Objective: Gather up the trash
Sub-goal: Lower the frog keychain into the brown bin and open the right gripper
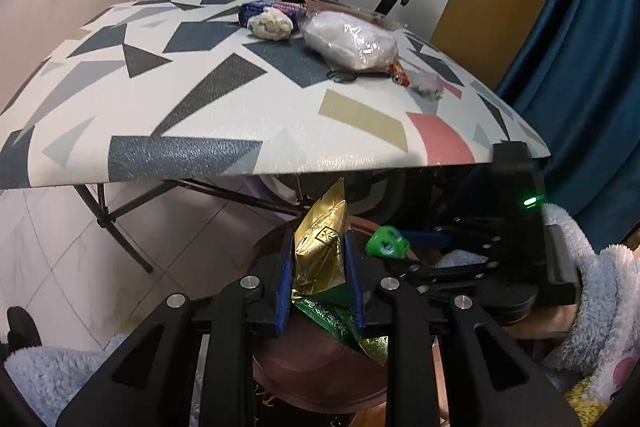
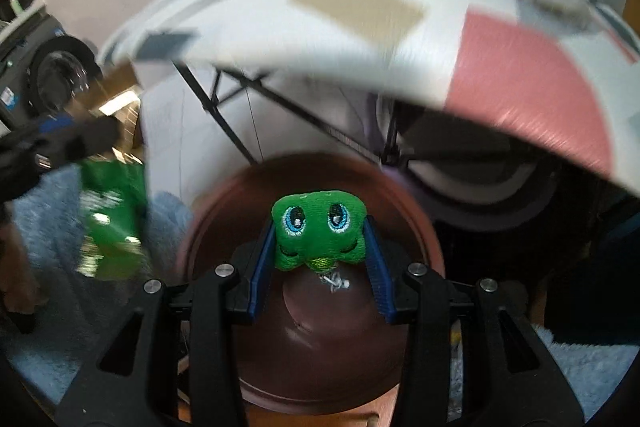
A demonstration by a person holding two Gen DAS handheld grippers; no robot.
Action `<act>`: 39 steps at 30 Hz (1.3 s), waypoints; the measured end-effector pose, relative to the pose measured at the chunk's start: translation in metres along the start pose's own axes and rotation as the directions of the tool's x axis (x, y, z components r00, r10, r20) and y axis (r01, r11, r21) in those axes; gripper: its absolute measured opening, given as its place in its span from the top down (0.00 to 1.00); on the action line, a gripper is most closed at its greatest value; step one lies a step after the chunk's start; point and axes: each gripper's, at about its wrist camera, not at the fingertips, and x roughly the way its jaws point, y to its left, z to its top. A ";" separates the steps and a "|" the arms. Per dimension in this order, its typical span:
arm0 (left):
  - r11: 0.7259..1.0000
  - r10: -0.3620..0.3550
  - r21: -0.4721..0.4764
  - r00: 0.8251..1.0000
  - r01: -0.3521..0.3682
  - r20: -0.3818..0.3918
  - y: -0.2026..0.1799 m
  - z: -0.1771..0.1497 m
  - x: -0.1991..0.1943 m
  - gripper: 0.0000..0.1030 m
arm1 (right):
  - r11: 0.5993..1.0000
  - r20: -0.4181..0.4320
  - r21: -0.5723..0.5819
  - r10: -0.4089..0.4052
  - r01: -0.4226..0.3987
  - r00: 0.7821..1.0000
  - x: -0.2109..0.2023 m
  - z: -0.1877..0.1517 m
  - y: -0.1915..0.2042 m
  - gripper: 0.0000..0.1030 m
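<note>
Where my left gripper point(image 1: 319, 267) is concerned, I find the blue pads closed against both sides of a gold foil wrapper point(image 1: 320, 247), its green printed end trailing down at six o'clock. Both hang directly over a brown bin point(image 1: 312, 367), below the near edge of the patterned table point(image 1: 200, 87).

My right gripper point(image 2: 320, 251) is likewise closed, pinching a small green plush frog point(image 2: 319, 235) across its cheeks, with a knotted white thread dangling beneath. It too sits over the bin's mouth.

Handling, in my judgement: the wrapper is light, thin and crinkly, liable to slip or cling to a pad on release; a mid-body pinch across the flat faces suits it. The frog is soft and compressible, so the hold looks secure. Whether it counts as trash I cannot determine.

Further trash remains on the table at twelve to one o'clock in the left view: a clear plastic bag point(image 1: 352, 45) with white contents, a crumpled tissue wad point(image 1: 270, 23), a blue packet point(image 1: 266, 9) behind it, and small scraps point(image 1: 420, 81). All appear light and easily crushed; the bag is best taken at a bunched fold.

The left view shows the tabletop items sharply and the right gripper at three o'clock. The right view, blurred outside the frog, shows instead the bin's interior and what looks like a washing machine point(image 2: 48, 75) at nine o'clock.
</note>
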 end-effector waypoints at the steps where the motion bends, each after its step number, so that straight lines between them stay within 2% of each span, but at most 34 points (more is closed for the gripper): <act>1: 1.000 0.000 0.002 1.000 0.000 -0.007 0.000 -0.001 0.002 0.78 | 1.000 -0.030 -0.004 -0.009 0.009 1.000 0.009 -0.002 0.001 0.57; 8: 1.000 -0.009 -0.019 1.000 0.009 -0.019 0.004 -0.003 0.005 0.78 | 0.997 -0.180 -0.014 -0.075 0.073 0.981 0.051 -0.017 -0.001 0.57; 13: 0.999 -0.018 -0.041 1.000 0.018 -0.013 0.008 -0.002 0.004 0.78 | 0.992 -0.248 0.051 -0.097 0.113 0.964 0.065 -0.022 -0.013 0.57; 18: 0.999 -0.021 -0.044 1.000 0.020 -0.016 0.008 -0.003 0.005 0.78 | 0.988 -0.244 0.095 -0.098 0.124 0.965 0.061 -0.026 -0.021 0.56; 23: 0.999 -0.023 -0.042 1.000 0.022 -0.017 0.007 -0.003 0.006 0.78 | 0.987 -0.245 0.079 -0.116 0.139 0.963 0.064 -0.023 -0.019 0.54; 25: 0.999 -0.022 -0.043 1.000 0.021 -0.017 0.007 -0.003 0.006 0.78 | 0.986 -0.243 0.076 -0.123 0.145 0.962 0.063 -0.022 -0.018 0.49; 27: 0.999 -0.022 -0.044 1.000 0.021 -0.016 0.007 -0.003 0.006 0.78 | 0.985 -0.237 0.076 -0.132 0.154 0.962 0.064 -0.020 -0.018 0.38; 30: 0.999 -0.021 -0.047 1.000 0.020 -0.017 0.007 -0.003 0.006 0.78 | 0.984 -0.220 0.078 -0.137 0.157 0.966 0.062 -0.017 -0.018 0.29; 35: 0.999 -0.021 -0.048 1.000 0.020 -0.017 0.007 -0.003 0.007 0.78 | 0.984 -0.177 0.090 -0.135 0.153 0.975 0.051 -0.014 -0.020 0.19; 39: 0.999 -0.015 -0.048 1.000 0.014 -0.022 0.008 -0.004 0.009 0.78 | 0.985 -0.101 0.115 -0.119 0.130 0.988 0.028 -0.009 -0.019 0.13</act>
